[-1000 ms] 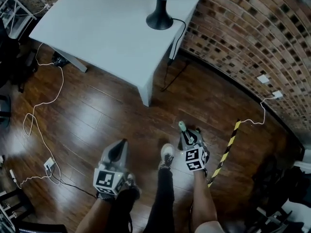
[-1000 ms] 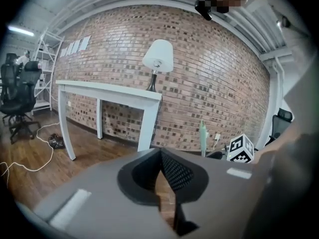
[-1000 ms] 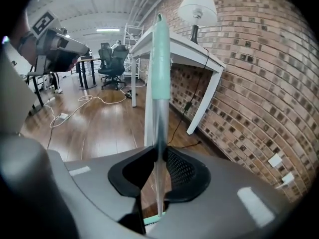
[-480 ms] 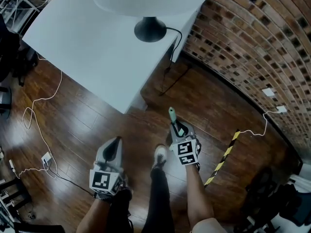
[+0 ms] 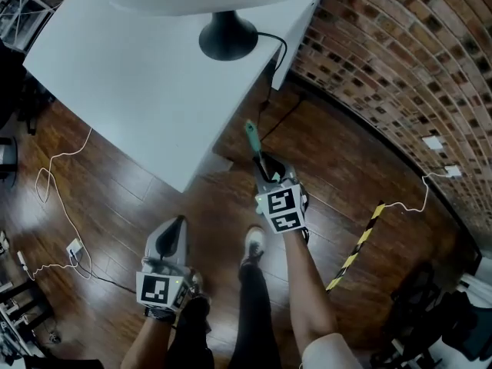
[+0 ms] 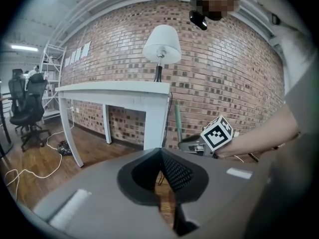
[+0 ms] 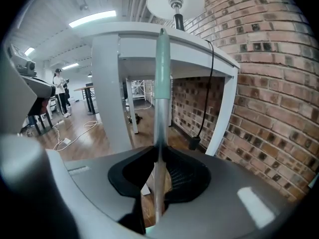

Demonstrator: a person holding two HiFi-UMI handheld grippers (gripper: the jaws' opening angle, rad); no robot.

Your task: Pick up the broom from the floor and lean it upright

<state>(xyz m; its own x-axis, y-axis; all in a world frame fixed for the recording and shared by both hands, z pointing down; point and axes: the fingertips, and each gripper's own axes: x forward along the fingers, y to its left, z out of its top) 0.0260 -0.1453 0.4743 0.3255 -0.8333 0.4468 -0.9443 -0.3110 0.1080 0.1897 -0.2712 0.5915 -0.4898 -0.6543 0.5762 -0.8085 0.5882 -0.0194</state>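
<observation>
Head view first: my right gripper (image 5: 266, 172) sits at the centre of the frame, just below the corner of the white table (image 5: 131, 75), and the broom handle (image 5: 252, 138) pokes out past its jaws, green tip toward the table edge. My left gripper (image 5: 175, 234) hangs lower left over the wooden floor (image 5: 115, 198), carrying nothing. The lamp (image 5: 228, 35) stands on the table at the top, the brick wall (image 5: 400, 60) curves down the right side, and a yellow-and-black strip (image 5: 357, 244) lies on the floor at lower right.

Left gripper view: jaws together at the tips, nothing between them. Past them, at centre right, I see my right gripper and its marker cube (image 6: 218, 133), with the green handle rising beside the table leg.

Right gripper view: jaws clamped on the handle, which runs straight up the middle of the frame, silver shaft below, green grip above, in front of the table. I can't see the bristle end.
</observation>
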